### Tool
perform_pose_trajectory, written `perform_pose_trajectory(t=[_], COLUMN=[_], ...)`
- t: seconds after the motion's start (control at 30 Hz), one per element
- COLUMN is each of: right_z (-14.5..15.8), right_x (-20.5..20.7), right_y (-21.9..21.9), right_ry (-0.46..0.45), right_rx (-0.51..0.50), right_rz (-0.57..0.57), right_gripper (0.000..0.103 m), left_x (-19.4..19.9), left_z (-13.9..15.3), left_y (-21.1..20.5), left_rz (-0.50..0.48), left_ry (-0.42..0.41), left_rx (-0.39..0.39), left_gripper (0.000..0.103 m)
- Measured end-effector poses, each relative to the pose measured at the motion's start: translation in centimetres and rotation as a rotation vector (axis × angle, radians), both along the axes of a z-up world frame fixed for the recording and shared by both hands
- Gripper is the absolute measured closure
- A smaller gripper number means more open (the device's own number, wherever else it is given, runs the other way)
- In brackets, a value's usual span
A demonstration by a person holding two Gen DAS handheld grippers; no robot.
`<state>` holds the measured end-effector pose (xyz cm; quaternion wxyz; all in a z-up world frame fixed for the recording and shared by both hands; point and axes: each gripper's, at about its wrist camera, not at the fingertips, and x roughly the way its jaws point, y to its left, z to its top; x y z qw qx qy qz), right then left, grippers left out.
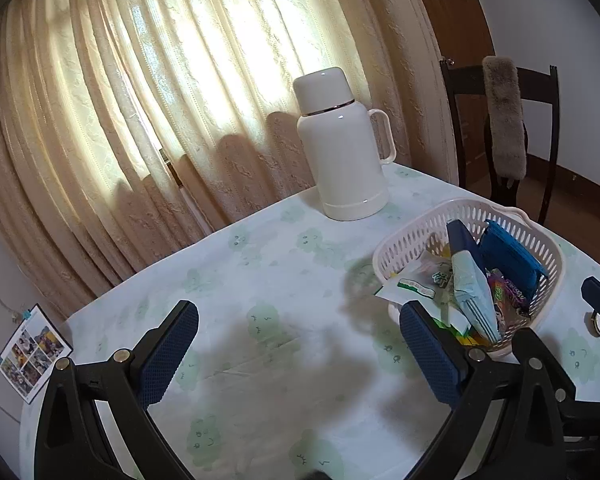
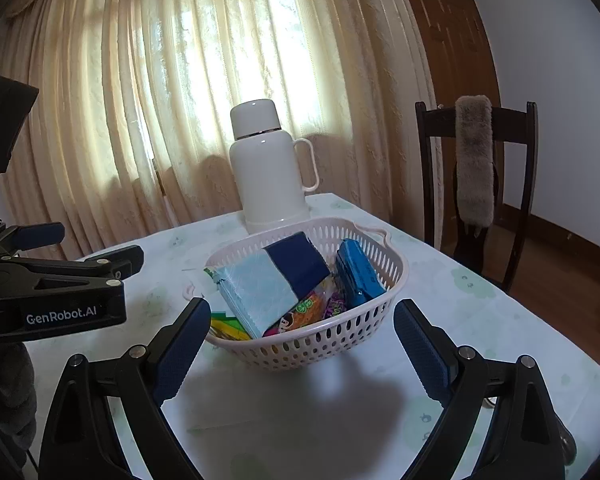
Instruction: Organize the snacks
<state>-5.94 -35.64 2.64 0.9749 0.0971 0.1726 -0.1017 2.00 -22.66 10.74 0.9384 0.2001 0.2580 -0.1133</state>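
Both grippers hover with jaws spread wide and nothing between them: the right gripper (image 2: 300, 344) and the left gripper (image 1: 300, 344). Under them lies a pale tablecloth (image 2: 284, 412) printed with faint green shapes. Just beyond the right gripper's fingertips (image 2: 188, 320) sits the white perforated basket (image 2: 316, 348), filled with snack packets (image 2: 272, 284); none touch the fingers. Behind it stands a white thermos (image 2: 268, 168), then cream curtains (image 2: 180, 92) and a dark wooden chair (image 2: 516, 152).
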Motion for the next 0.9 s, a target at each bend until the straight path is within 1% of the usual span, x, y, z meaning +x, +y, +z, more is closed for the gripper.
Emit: perform_pose_trajectory(t=[0.27,0.57,0.9], right_z=[-0.22,-0.26,-0.19], right_x=[0.09,0.01,-0.05], right_y=[0.01,0.52,0.88], right_ry=[0.03,0.032,0.039], right_rx=[-0.002,-0.035,-0.065], right_rz=[-0.01,-0.017,-0.046], right_gripper=[0.008,0.008,0.007], left_x=[0.74,0.82,0.71], left_z=[-0.14,-0.59,-0.59], left_y=[0.57,0.24,0.15], left_rz=[0.006,0.011,0.009], left_ry=[0.017,0.013,0.013], left_rx=[-0.023,0.008,0.016], left_gripper=[0.003,0.0,0.0])
